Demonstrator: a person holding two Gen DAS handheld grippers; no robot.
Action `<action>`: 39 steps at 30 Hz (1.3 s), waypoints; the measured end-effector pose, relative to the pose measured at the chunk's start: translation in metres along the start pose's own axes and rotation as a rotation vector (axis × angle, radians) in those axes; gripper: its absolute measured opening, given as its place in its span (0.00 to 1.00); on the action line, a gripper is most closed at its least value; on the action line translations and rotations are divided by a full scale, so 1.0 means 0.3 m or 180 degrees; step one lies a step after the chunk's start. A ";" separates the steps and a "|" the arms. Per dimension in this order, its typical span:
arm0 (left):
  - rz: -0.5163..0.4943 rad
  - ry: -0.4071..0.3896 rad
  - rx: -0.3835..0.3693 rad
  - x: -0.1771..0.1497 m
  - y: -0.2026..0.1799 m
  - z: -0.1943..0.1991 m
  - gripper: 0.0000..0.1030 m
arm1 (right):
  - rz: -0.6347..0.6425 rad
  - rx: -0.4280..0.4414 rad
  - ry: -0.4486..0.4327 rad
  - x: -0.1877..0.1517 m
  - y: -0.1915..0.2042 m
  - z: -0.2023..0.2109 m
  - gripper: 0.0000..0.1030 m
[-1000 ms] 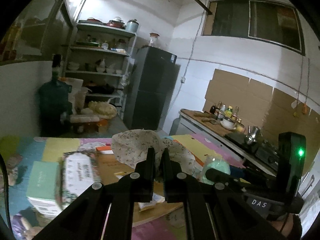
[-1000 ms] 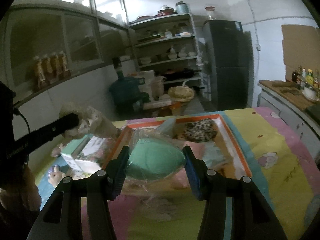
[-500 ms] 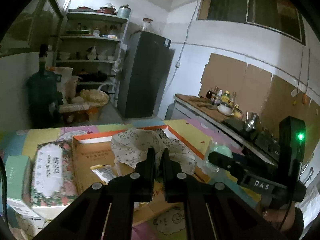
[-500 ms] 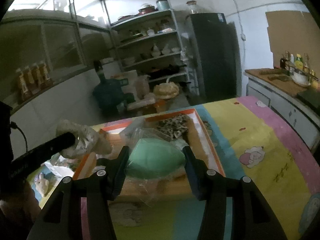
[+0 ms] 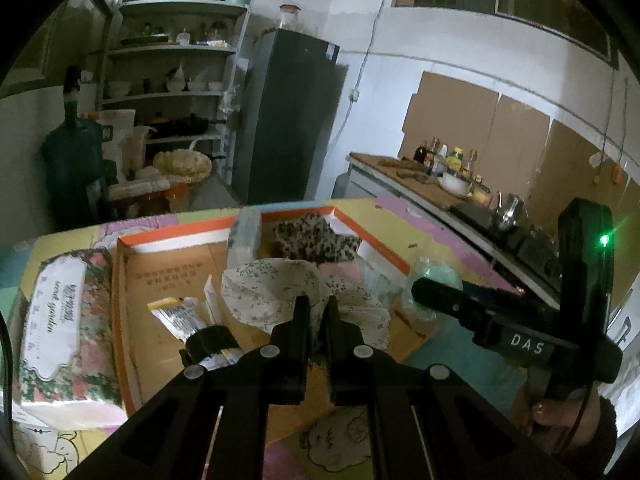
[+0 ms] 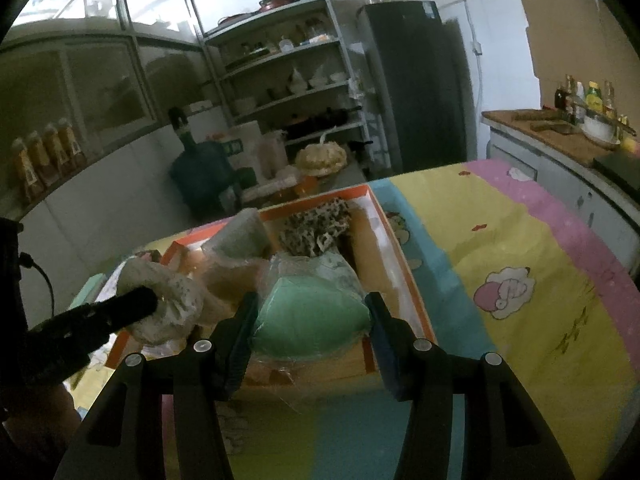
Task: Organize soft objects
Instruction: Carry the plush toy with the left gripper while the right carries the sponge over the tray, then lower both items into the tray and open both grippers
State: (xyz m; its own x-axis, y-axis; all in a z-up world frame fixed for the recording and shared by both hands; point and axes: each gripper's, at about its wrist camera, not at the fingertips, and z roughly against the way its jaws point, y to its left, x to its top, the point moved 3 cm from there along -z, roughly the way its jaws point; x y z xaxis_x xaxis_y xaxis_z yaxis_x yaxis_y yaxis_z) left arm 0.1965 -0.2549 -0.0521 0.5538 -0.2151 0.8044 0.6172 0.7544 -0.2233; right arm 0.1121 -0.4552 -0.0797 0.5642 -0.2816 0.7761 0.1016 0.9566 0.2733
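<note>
Far to my left on the surface (image 5: 400, 216), which is covered by a colourful cartoon-print cloth, lies a floral tissue pack (image 5: 60, 320), just beside the orange-rimmed cardboard box (image 5: 120, 304). On the box's bare cardboard floor lies a small yellow-and-white sachet (image 5: 176, 312). My left gripper (image 5: 316, 312) has its jaws pressed together on a bunched floral cloth (image 5: 272, 284), which hangs above the middle of the box. Behind it, in the far part of the box, a grey roll of fabric (image 5: 244, 236) leans on the far rim, and next to that sits a leopard-patterned cloth (image 5: 316, 236). A pink and a pale folded piece lie under my cloth; I cannot tell what they are.

Further right, my right gripper (image 6: 308, 320) pinches a green soft pad in a clear plastic bag (image 6: 312, 312), jaws partly spread around its width. It hangs over the box's near right corner, close to the orange rim. To the right of the box the cloth-covered surface shows a sheep drawing (image 6: 504, 292).
</note>
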 end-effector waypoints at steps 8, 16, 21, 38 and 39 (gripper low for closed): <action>0.0003 0.0187 0.0055 -0.024 0.010 -0.064 0.07 | 0.0006 -0.0004 0.0177 -0.016 -0.007 -0.072 0.53; 0.0058 0.0295 0.0140 -0.036 0.047 -0.116 0.07 | 0.0009 0.0032 0.0262 -0.003 -0.020 -0.121 0.53; 0.0089 0.0343 0.0170 -0.046 0.063 -0.136 0.07 | 0.0002 0.0032 0.0307 0.004 -0.026 -0.154 0.53; 0.0108 0.0290 0.0124 -0.047 0.053 -0.109 0.37 | -0.0035 0.0076 0.0317 0.000 -0.036 -0.161 0.63; 0.0104 0.0289 0.0134 -0.046 0.051 -0.107 0.40 | -0.0030 0.0072 0.0309 0.001 -0.036 -0.160 0.68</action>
State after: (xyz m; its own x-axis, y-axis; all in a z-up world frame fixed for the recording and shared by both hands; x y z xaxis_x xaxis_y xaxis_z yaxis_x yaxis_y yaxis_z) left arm 0.2162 -0.2603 -0.0844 0.6228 -0.2439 0.7434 0.5751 0.7869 -0.2237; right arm 0.1503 -0.4620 -0.1097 0.6402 -0.2810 0.7150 0.0892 0.9516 0.2940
